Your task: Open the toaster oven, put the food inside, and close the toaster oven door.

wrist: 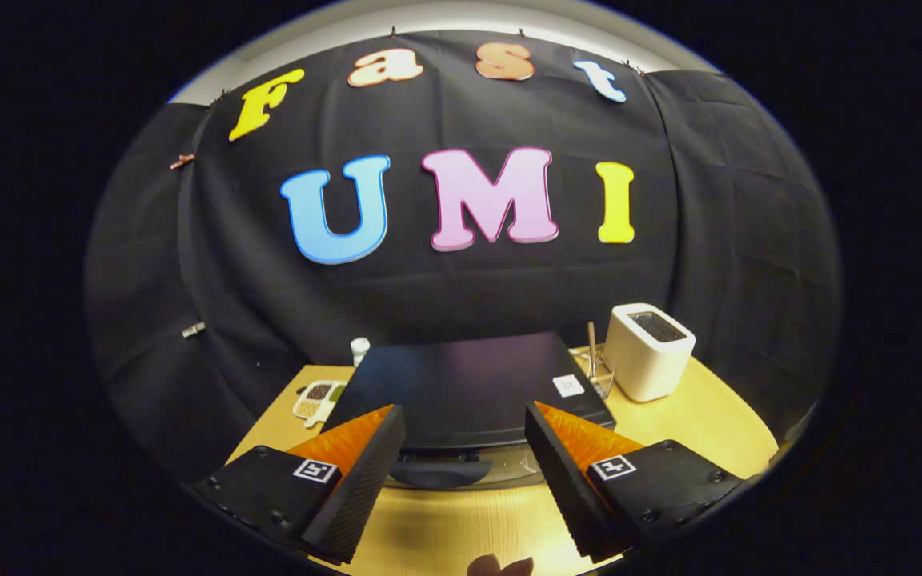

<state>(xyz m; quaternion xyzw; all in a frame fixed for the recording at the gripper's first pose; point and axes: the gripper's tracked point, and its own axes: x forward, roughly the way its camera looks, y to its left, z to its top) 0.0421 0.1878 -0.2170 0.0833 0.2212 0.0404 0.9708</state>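
The gripper (465, 448) hangs above the wooden table (701, 420) with its two fingers spread wide apart and nothing clamped between them; the left finger's pad (365, 480) sits at about 8 o'clock from the gap and the right finger's pad (561, 476) at about 4 o'clock. The one toaster oven (469, 388), a dark flat-topped box, lies just ahead of the fingertips at 12 o'clock, seen from above, and its curved door handle (438, 472) shows in the gap between the two fingers, just below the oven's front edge; whether either finger touches the oven cannot be told. A single small white label (567, 386) sits on the oven's top near its right rear corner. Beyond the oven at about 1 o'clock stands one white slot toaster (649, 352), and between it and the oven is one wire basket (601, 376) with a wooden-handled utensil (591, 340) standing upright in it. At about 11 o'clock, left of the oven, lies one pale divided tray (318, 398) with several compartments of dark and greenish contents, and behind it one small white bottle (359, 349). At 6 o'clock, nearest the camera, the tips of a person's hand (499, 566) show over the table edge
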